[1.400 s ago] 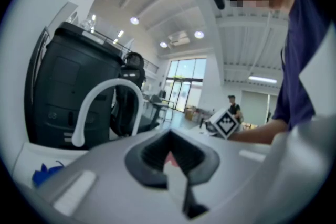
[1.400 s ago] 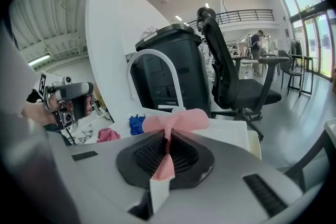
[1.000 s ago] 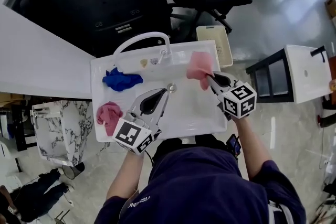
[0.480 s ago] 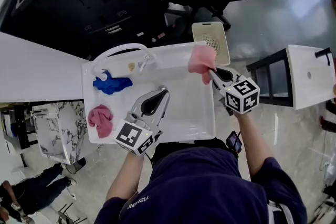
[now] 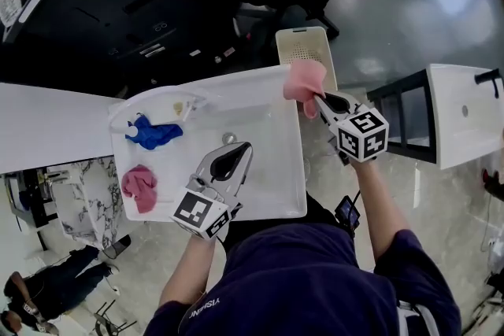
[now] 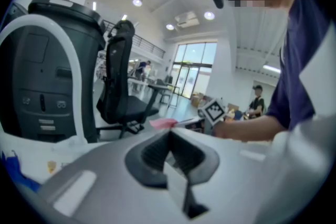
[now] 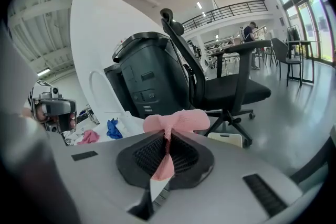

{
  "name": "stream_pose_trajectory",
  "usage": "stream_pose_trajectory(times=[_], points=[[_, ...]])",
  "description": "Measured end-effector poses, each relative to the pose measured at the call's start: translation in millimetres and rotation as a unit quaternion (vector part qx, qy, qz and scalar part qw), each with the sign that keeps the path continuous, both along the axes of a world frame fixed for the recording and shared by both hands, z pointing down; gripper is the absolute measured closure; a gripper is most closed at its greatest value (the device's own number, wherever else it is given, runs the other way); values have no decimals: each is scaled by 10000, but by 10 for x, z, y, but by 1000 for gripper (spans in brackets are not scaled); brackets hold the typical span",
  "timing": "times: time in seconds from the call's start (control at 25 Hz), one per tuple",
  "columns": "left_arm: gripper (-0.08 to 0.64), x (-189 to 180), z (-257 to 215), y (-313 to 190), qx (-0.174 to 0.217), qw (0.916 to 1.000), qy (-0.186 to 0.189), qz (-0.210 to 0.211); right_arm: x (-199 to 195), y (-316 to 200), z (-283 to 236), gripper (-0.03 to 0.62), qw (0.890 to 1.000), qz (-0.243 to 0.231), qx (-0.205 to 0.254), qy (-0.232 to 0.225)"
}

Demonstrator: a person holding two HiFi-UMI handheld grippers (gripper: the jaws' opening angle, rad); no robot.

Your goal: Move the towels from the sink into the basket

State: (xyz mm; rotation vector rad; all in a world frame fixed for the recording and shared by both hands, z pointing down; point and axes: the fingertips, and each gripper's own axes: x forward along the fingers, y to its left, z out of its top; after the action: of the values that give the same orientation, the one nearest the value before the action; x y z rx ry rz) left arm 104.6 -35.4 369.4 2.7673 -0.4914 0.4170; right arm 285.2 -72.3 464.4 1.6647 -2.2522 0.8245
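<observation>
White sink (image 5: 268, 193) on a glossy grey floor (image 5: 409, 20), with a black office chair (image 7: 231, 89) behind it. Your right gripper (image 5: 317, 99) pinches the light pink towel (image 5: 303, 81), bunched, over the sink's far right corner at the cream basket (image 5: 303, 47). The blue towel (image 5: 153, 134) lies at the far left corner and the darker pink towel (image 5: 139, 185) by the left edge. Your left gripper (image 5: 246, 145) is pressed together, empty.

With the sink (image 5: 264, 185) as the dial, the drain (image 5: 229, 138) lies near its middle; one towel (image 5: 155, 133) lies in it at ten o'clock, a second towel (image 5: 138, 187) at eight; the left gripper (image 5: 241, 147) hangs over the middle; the basket (image 5: 302, 48) stands outside at one o'clock, beside the far right corner; a third towel (image 5: 304, 82) hangs from the right gripper (image 5: 317, 99) above the basket's near end.
</observation>
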Motion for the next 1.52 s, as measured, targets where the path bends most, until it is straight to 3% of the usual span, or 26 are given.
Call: stream_pose_trajectory(times=[0.8,1.52], points=[[557,573,319,-152,-328,9986,-391,-122,976,-554,611,575,9992,292,-261,-81],[557,500,568,-175,-564,9949,-756,-354,1302,-1064,1347,575,9975,400,-576,29]])
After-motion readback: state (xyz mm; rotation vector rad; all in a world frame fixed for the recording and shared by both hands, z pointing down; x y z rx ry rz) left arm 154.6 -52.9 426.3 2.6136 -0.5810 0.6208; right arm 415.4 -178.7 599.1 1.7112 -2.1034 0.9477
